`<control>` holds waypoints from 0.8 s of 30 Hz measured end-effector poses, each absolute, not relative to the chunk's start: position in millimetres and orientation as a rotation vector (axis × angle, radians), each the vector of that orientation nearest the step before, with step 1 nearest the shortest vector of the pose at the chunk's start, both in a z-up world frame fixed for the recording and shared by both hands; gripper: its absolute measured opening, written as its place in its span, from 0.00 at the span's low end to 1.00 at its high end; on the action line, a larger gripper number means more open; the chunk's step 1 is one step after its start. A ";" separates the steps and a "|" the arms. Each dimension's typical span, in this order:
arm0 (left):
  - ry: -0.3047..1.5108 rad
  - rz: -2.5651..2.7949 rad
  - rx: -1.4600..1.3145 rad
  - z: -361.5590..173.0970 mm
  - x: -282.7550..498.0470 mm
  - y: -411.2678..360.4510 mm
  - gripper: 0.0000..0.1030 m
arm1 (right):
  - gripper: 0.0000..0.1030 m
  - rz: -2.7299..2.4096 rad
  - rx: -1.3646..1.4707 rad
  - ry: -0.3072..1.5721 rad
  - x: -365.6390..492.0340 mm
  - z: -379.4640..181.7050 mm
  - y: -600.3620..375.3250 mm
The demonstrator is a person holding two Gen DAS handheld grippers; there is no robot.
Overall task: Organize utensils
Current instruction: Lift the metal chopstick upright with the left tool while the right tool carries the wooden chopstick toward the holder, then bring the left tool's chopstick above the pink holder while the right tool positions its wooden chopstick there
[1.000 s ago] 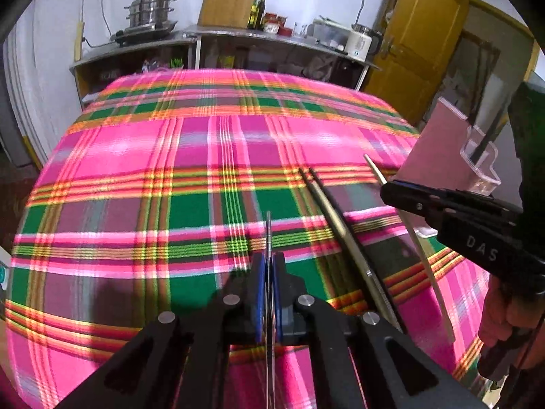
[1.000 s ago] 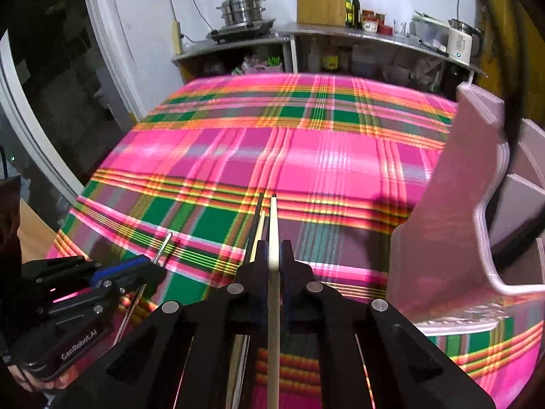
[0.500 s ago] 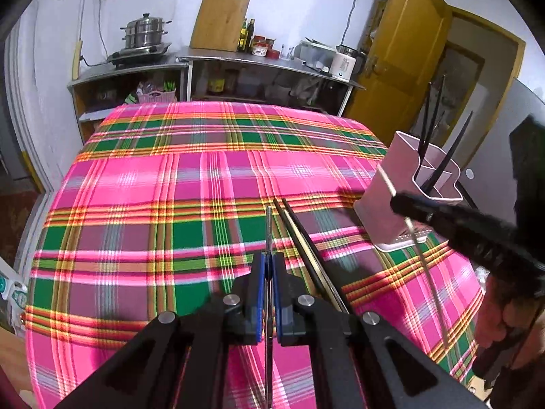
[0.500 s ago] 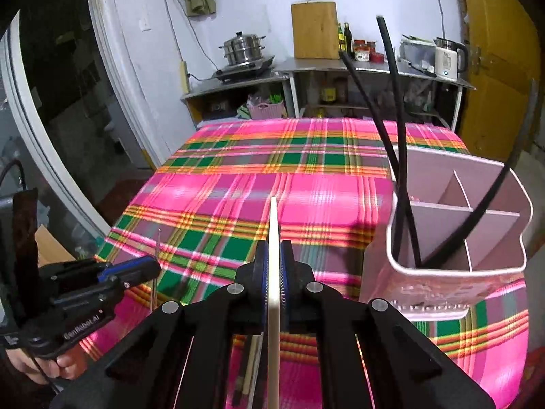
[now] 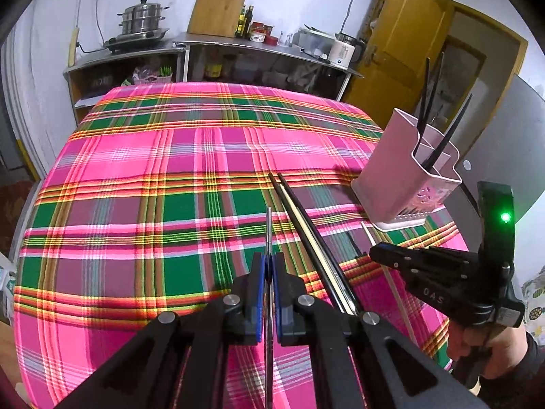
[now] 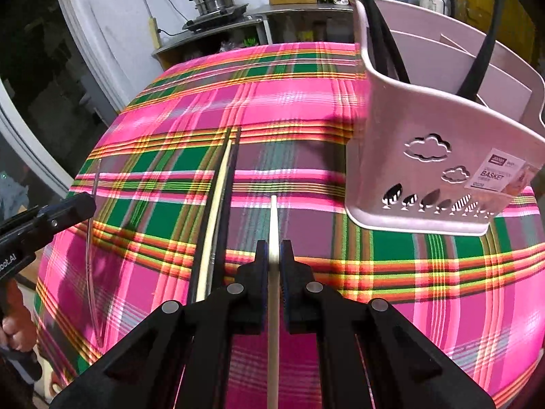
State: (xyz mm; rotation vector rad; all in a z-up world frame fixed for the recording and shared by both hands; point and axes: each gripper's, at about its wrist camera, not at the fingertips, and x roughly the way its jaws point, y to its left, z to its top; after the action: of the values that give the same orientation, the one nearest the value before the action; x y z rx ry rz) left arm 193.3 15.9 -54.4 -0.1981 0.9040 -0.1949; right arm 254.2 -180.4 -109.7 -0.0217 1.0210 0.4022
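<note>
Cream chopstick [image 6: 273,225] clamped in right gripper [image 6: 273,255], swung back down from pink utensil basket [image 6: 425,156] at right of frame; not inserted yet. Metal chopstick [image 5: 268,231] pinched in left gripper [image 5: 268,272], lower centre.

Room's bright, even indoor light from overhead. Pink plaid cloth [image 5: 204,177] v. saturated, glare-ish patches near its middle. Soft shadows under the pink basket [image 6: 425,156] and beside the loose chopsticks [image 5: 306,225]. Heavy fisheye bend w/ black corners in both views. Right view's basket blurs slightly up close; far counter [image 5: 259,44] stays fairly sharp.
</note>
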 end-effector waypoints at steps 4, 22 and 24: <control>0.892 -0.198 -0.199 -45.9 191.3 16.5 0.04 | 0.06 0.410 -0.018 0.983 249.6 -94.4 -181.7; 0.754 -0.279 -0.158 30.9 177.9 -5.2 0.04 | 0.06 0.420 0.057 0.739 214.4 13.2 -209.7; 0.749 -0.281 -0.153 33.2 177.1 -7.8 0.04 | 0.06 0.417 0.059 0.744 217.6 12.6 -210.2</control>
State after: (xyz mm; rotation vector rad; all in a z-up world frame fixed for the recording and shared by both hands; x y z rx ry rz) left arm 177.1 -7.8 33.2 -0.1534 0.7486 -0.2813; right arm 217.6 -210.2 12.6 0.0594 0.7438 0.4174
